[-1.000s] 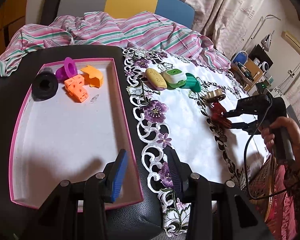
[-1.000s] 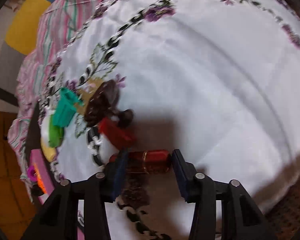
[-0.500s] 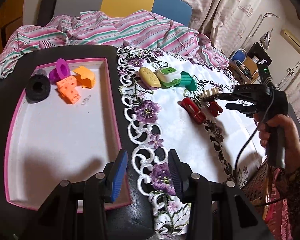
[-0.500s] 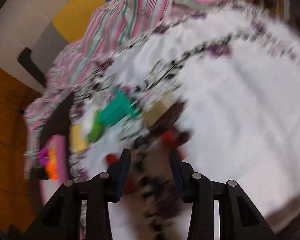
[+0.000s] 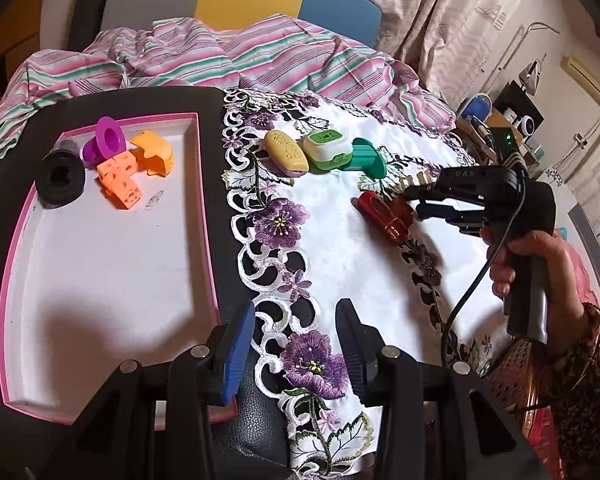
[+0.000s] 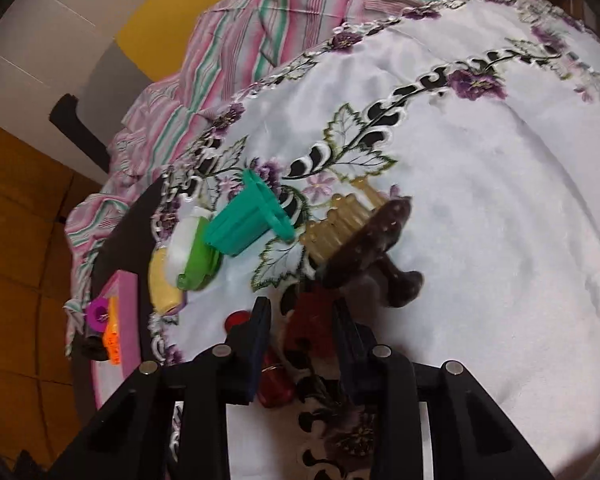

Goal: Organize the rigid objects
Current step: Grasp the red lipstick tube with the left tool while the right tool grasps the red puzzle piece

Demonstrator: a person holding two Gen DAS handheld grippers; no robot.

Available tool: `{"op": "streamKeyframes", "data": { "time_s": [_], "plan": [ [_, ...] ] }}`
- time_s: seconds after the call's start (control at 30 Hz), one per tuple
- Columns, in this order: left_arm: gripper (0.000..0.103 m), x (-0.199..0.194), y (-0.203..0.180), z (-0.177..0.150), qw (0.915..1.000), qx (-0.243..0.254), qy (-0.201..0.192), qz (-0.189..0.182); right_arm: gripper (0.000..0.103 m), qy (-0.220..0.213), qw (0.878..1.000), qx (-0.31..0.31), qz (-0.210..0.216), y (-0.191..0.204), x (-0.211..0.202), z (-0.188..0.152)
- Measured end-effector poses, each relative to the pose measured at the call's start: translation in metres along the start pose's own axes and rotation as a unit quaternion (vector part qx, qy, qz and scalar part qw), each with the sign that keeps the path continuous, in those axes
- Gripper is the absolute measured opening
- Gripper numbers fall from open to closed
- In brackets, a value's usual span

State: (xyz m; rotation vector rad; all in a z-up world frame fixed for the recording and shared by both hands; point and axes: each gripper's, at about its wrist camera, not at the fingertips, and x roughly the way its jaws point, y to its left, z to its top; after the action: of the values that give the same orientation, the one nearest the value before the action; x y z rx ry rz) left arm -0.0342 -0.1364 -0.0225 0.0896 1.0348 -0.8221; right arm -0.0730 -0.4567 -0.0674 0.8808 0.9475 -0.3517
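A pink-rimmed white tray (image 5: 12, 264) on the left holds a black ring (image 5: 60, 180), a purple funnel (image 5: 108, 140) and orange blocks (image 5: 120, 180). On the white embroidered cloth lie a yellow oval case (image 5: 286, 152), a green-white box (image 5: 326, 150), a teal part (image 5: 366, 160), a long red piece (image 5: 380, 218) and a brown bristle brush (image 6: 364, 236). My right gripper (image 5: 414, 204) is open, its jaws either side of a dark red block (image 6: 314, 320). My left gripper (image 5: 296, 348) is open and empty over the cloth's near edge.
The cloth covers a black padded surface (image 5: 260, 440). A striped pink sheet (image 5: 220, 56) is bunched behind it. Shelves with small devices (image 5: 512, 116) stand at the far right.
My right gripper swung away from the long red piece and has come down with open jaws around the dark red block by the brush. My left gripper has drifted a little.
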Motion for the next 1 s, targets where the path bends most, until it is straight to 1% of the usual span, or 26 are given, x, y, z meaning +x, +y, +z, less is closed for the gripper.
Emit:
{"op": "streamKeyframes", "data": {
  "time_s": [0.07,0.13,0.2,0.27,0.33,0.37,0.43,0.5,0.6,0.63,0.7,0.8,0.87,0.93,1.0],
  "plan": [
    [0.042,0.002,-0.001,0.001,1.0,-0.001,0.002,0.0,0.033,0.012,1.0,-0.005,-0.004,0.001,0.005,0.0],
    [0.042,0.004,-0.004,0.002,1.0,0.001,0.004,-0.001,0.034,0.006,0.999,-0.028,-0.015,0.009,0.006,0.001],
    [0.042,0.007,-0.009,0.004,1.0,0.006,0.006,-0.002,0.038,-0.002,0.997,-0.062,-0.041,0.021,0.009,0.002],
    [0.042,0.01,-0.013,0.005,0.9999,0.012,0.009,-0.002,0.038,0.001,0.993,-0.092,-0.071,0.03,0.016,0.001],
    [0.042,0.012,-0.017,0.007,0.9998,0.018,0.008,0.0,0.039,-0.003,0.984,-0.131,-0.118,0.04,0.022,-0.003],
    [0.042,0.013,-0.019,0.008,0.9998,0.02,0.008,0.001,0.039,0.007,0.981,-0.142,-0.128,0.042,0.027,-0.006],
    [0.042,0.017,-0.023,0.011,0.9997,0.022,0.01,0.0,0.04,0.031,0.982,-0.13,-0.131,0.037,0.034,-0.006],
    [0.042,0.019,-0.025,0.013,0.9997,0.022,0.011,-0.002,0.04,0.019,0.985,-0.123,-0.118,0.033,0.029,-0.004],
    [0.042,0.025,-0.032,0.018,0.9995,0.026,0.016,-0.004,0.035,0.02,0.99,-0.1,-0.101,0.022,0.028,-0.001],
    [0.042,0.026,-0.035,0.02,0.9994,0.028,0.018,-0.004,0.034,0.018,0.991,-0.092,-0.096,0.019,0.026,0.001],
    [0.042,0.03,-0.042,0.025,0.9993,0.03,0.02,-0.006,0.034,0.004,0.993,-0.077,-0.09,0.013,0.019,0.004],
    [0.042,0.038,-0.053,0.035,0.9991,0.033,0.024,-0.011,0.033,-0.017,0.997,-0.038,-0.07,-0.001,0.005,0.008],
    [0.042,0.046,-0.059,0.042,0.9989,0.034,0.031,-0.01,0.033,-0.015,0.999,-0.008,-0.05,-0.008,0.001,0.007],
    [0.043,0.058,-0.063,0.052,0.9987,0.023,0.043,-0.017,0.033,-0.006,0.999,0.025,-0.026,-0.019,0.003,0.007],
    [0.046,0.069,-0.064,0.061,0.998,0.004,0.053,-0.035,0.033,-0.001,0.999,0.041,-0.026,-0.025,0.002,0.006]
  ]
}}
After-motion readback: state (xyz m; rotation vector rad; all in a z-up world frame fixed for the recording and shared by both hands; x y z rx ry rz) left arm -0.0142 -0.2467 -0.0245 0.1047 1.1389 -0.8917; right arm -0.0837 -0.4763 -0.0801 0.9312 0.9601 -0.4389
